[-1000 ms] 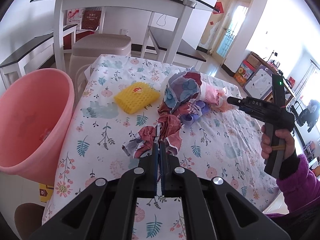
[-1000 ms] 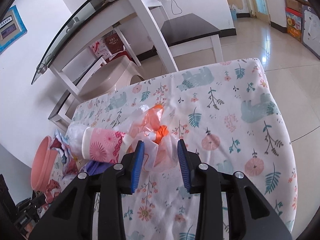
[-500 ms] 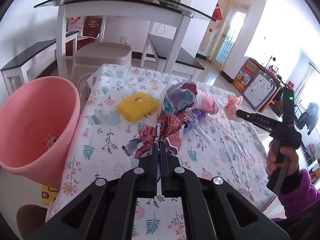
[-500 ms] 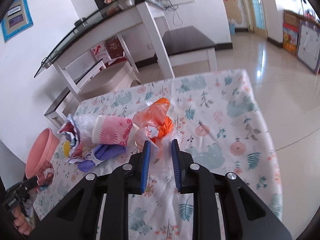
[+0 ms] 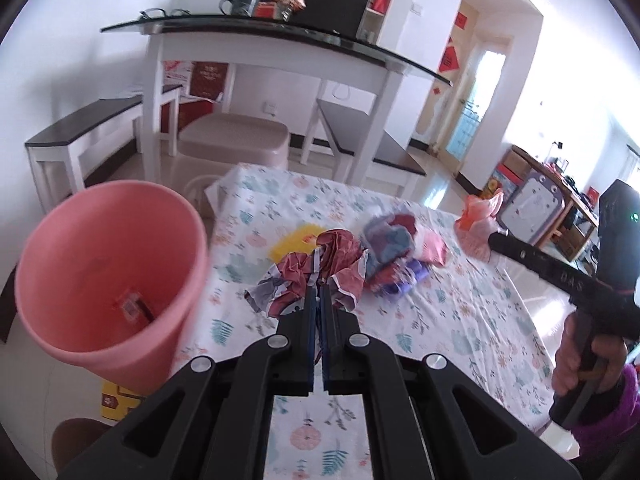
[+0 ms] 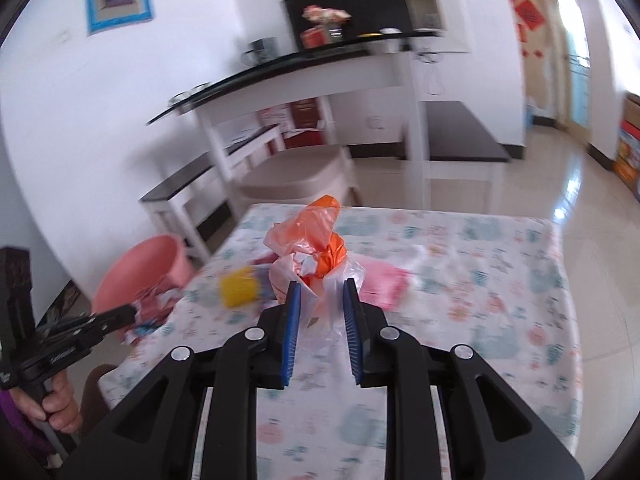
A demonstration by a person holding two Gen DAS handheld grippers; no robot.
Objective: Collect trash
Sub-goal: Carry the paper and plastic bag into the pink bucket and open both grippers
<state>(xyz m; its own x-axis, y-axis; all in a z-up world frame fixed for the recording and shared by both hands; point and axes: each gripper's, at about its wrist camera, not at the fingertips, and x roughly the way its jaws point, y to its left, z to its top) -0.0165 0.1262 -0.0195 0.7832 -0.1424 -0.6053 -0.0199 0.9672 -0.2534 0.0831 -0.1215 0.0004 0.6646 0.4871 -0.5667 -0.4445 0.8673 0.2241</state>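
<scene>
My left gripper [image 5: 318,294] is shut on a crumpled red patterned wrapper [image 5: 320,268] and holds it above the floral tablecloth [image 5: 460,312], right of the pink bin [image 5: 104,280]. My right gripper [image 6: 319,286] is closed on an orange and clear plastic bag [image 6: 316,246], lifted off the table; the bag fills the gap between the blue pads. The bag also shows in the left wrist view [image 5: 478,216] at the tip of the right gripper. The bin [image 6: 136,270] shows at the left in the right wrist view.
A yellow foam net [image 5: 294,242], a pile of coloured wrappers [image 5: 394,246] and a pink packet [image 6: 382,284] lie on the table. A white glass-topped desk [image 5: 276,60], benches and a beige stool [image 5: 236,140] stand behind it.
Both grippers have risen from the table. The left one lifted the red wrapper toward the bin. The right one closed on the orange bag and lifted it.
</scene>
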